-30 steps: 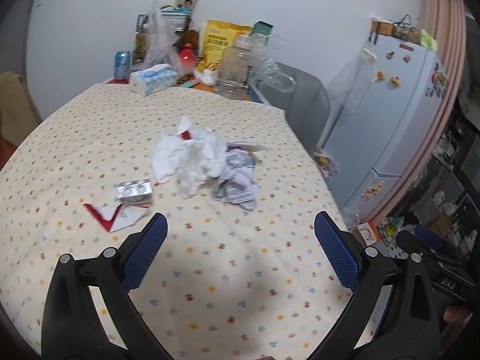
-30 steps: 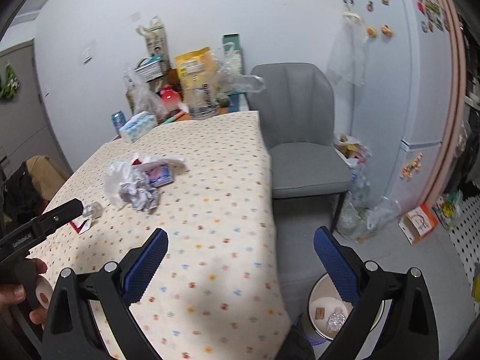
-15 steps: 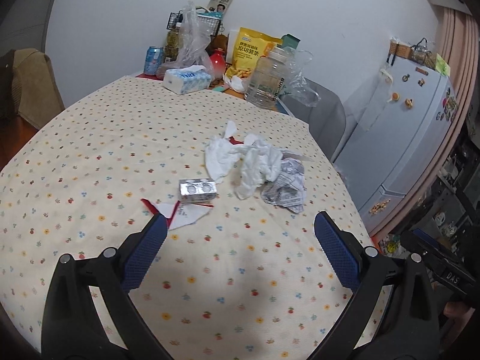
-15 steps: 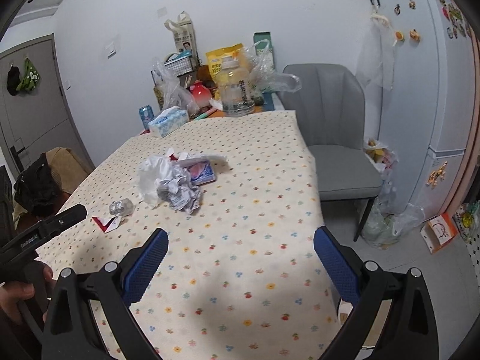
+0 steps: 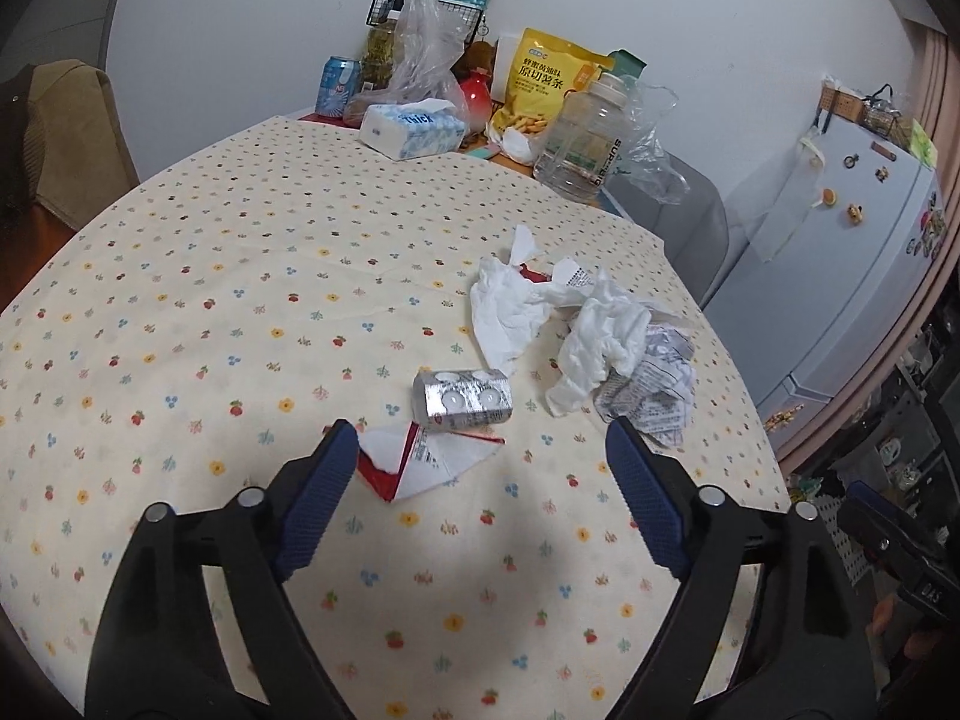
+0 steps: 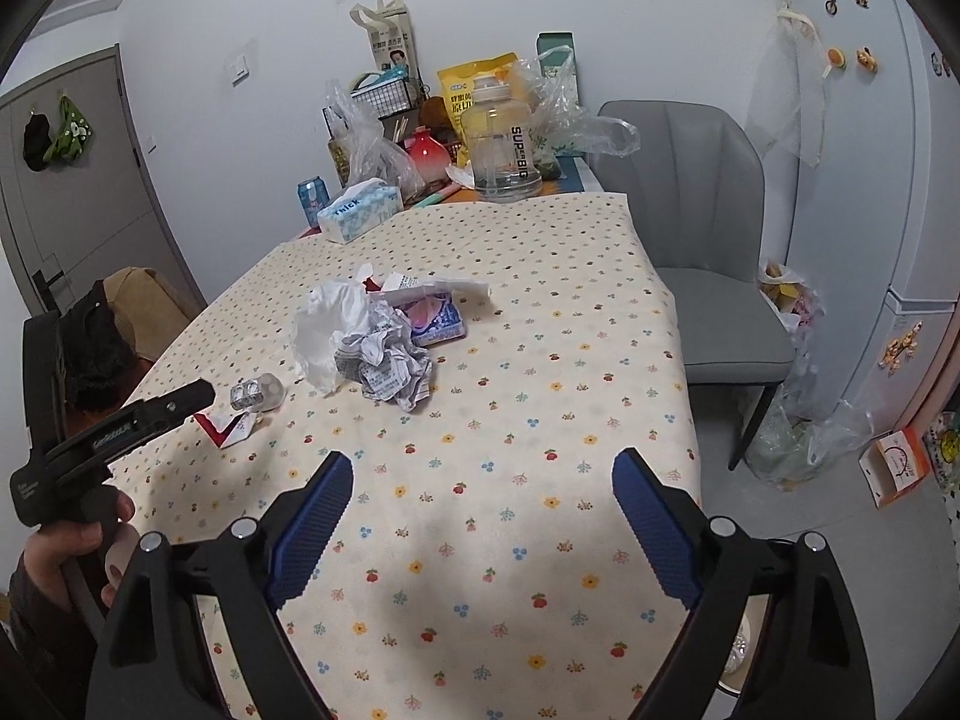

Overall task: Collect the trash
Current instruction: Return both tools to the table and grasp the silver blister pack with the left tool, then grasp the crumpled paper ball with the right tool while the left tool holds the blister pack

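Much bare tablecloth (image 6: 540, 396) between trash pile (image 6: 366, 342) and edge.

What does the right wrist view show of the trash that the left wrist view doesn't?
Only right wrist: a blue-pink packet behind the tissue heap, and the hand holding the left hand-held gripper. Only left wrist: the blister pack's foil face with two round cells. Both: white tissues, crumpled printed paper, red-white wrapper.

left gripper (image 5: 474, 468): jaws closing, empty | right gripper (image 6: 483, 495): jaws closing, empty
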Demonstrator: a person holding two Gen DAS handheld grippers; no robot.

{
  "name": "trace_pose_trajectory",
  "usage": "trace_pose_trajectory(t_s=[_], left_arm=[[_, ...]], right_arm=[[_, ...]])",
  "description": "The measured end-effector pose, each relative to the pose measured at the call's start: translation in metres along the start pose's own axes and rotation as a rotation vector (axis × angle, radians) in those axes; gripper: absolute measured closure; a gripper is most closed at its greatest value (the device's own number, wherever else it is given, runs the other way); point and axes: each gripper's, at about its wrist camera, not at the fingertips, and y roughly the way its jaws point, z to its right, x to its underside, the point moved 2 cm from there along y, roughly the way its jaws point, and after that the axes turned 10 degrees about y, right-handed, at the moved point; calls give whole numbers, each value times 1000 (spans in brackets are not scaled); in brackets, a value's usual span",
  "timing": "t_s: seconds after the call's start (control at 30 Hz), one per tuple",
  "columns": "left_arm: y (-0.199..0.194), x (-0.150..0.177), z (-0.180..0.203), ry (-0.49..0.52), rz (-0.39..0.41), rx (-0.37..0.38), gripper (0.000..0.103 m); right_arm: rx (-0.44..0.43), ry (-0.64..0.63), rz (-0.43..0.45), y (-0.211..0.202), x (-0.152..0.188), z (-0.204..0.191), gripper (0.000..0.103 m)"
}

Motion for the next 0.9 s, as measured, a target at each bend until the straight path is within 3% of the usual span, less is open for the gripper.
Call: trace_pose_trajectory(t_s=[0.4, 0.5, 0.57, 0.8, 0.9], left_arm=[[44, -17, -1, -14, -62, -22, 26], [55, -16, -5, -40, -98, -22, 43], [59, -14, -6, -52, -113, -19, 63], [38, -21, -12, -74, -44, -10, 63], [27, -24, -18, -92, -15, -26, 63]], right_arm=[[-23, -34, -36, 34, -19, -20, 18], [-35, -46, -45, 44, -26, -30, 18], [-45, -55, -52, 52, -31, -38, 18], [-60, -91, -85, 78, -40, -60, 18], [-51, -96, -114, 94, -41, -67, 10]])
